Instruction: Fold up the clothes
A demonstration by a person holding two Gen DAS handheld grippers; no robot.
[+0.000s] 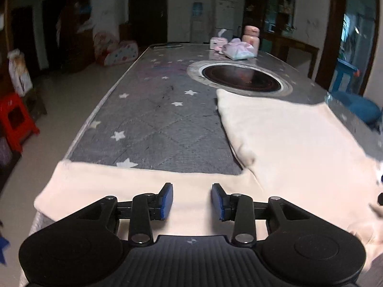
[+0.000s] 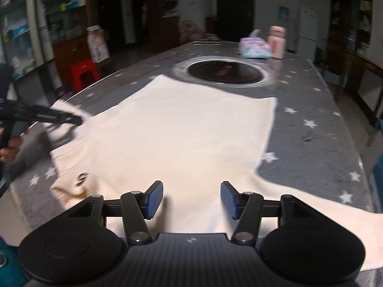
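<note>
A cream T-shirt (image 2: 182, 131) lies spread flat on the grey star-patterned table (image 2: 311, 129). In the left wrist view the shirt (image 1: 287, 138) fills the right side and one sleeve (image 1: 119, 184) runs left along the near edge. My left gripper (image 1: 192, 201) is open, just above that sleeve. My right gripper (image 2: 192, 198) is open over the shirt's near edge, holding nothing. The left gripper also shows in the right wrist view (image 2: 71, 119) at the far left, over the other sleeve.
A round black hotplate (image 1: 241, 77) is set in the table beyond the shirt. A pink bottle (image 1: 250, 37), a tissue box (image 1: 217, 42) and a small pastel bundle (image 1: 238, 49) stand at the far end. A red stool (image 1: 14, 119) stands on the floor left.
</note>
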